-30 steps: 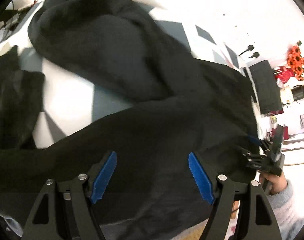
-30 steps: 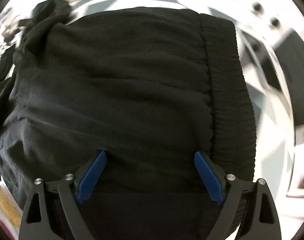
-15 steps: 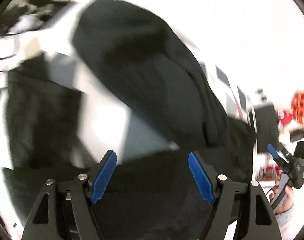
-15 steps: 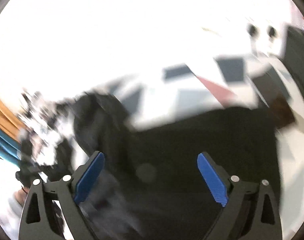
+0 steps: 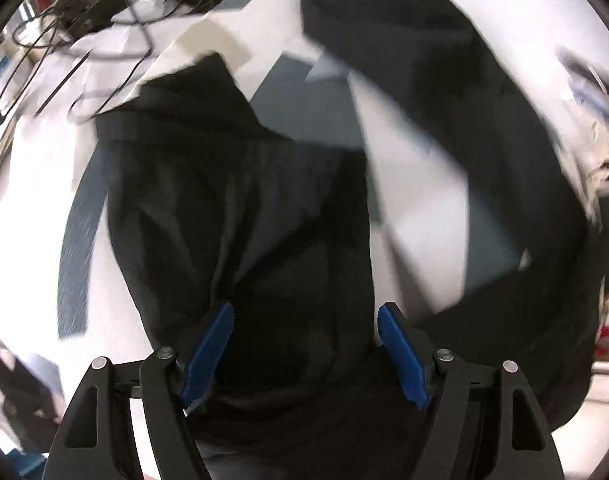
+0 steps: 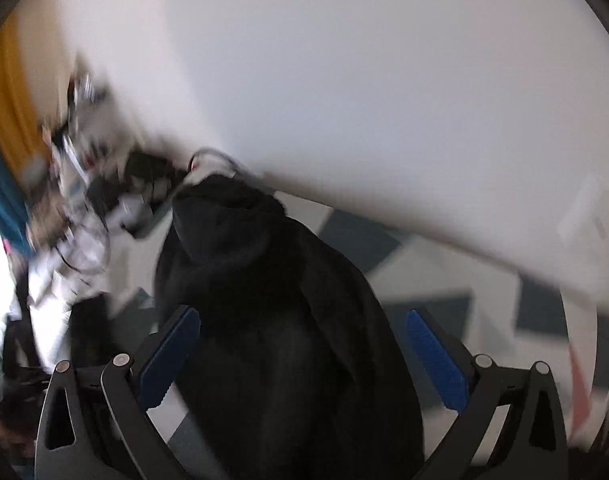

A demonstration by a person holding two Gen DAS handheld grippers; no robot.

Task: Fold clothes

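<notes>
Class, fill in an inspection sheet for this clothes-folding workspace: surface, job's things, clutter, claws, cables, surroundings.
Surface: white cloth with grey patches, partly covered.
Job's things: black garment spread under the left claw; a second black length curves along the right.
Clutter: blurred heap of small items at the far edge.
Claws: left claw open above the garment; right claw opening, fabric below it, pads not pressing.
Cables: black cables looped at the far left.
Surroundings: white wall; yellow and teal strips at left.
</notes>
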